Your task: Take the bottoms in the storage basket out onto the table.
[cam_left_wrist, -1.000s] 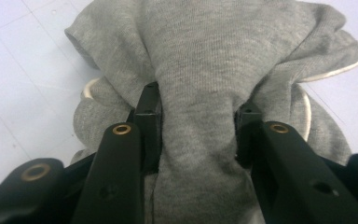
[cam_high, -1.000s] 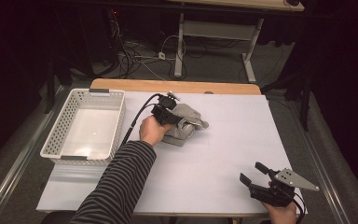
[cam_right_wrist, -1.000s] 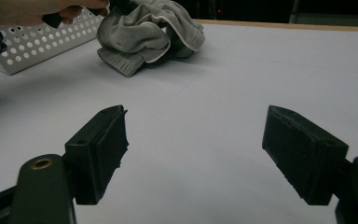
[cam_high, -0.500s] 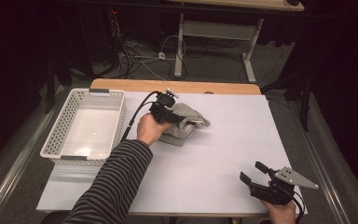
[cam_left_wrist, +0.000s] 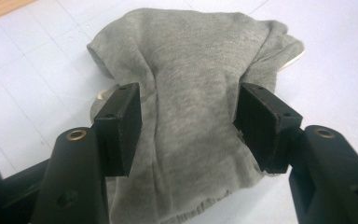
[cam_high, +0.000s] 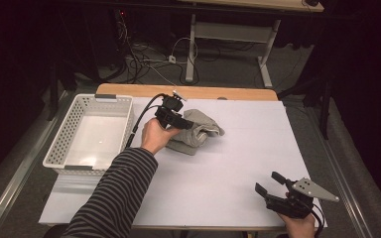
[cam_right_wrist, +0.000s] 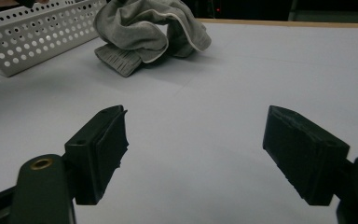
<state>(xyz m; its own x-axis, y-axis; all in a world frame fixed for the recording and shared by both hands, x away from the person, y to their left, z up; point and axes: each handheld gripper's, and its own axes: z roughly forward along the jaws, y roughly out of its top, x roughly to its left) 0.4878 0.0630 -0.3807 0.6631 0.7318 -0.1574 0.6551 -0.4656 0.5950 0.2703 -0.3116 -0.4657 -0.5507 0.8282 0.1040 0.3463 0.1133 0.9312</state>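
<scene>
Now grey cloth (cam_left_wrist: 196, 107) bunched on table (cam_high: 228, 183), not in basket (cam_high: 87, 141). Left gripper (cam_left_wrist: 189, 123) jaws just opened, straddling cloth, not squeezing. Right gripper (cam_right_wrist: 193, 154) jaws apart, empty.

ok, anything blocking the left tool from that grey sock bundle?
Nothing visible. The left tool hangs right over the crumpled grey fabric sock bundle, jaws just opened and straddling a fold without pressing it. The white perforated plastic basket sits off beside it.

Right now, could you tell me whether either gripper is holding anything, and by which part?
Nothing is held. The left gripper has just been opening; its jaws straddle the grey cloth without pressing. The right gripper is open.
</scene>
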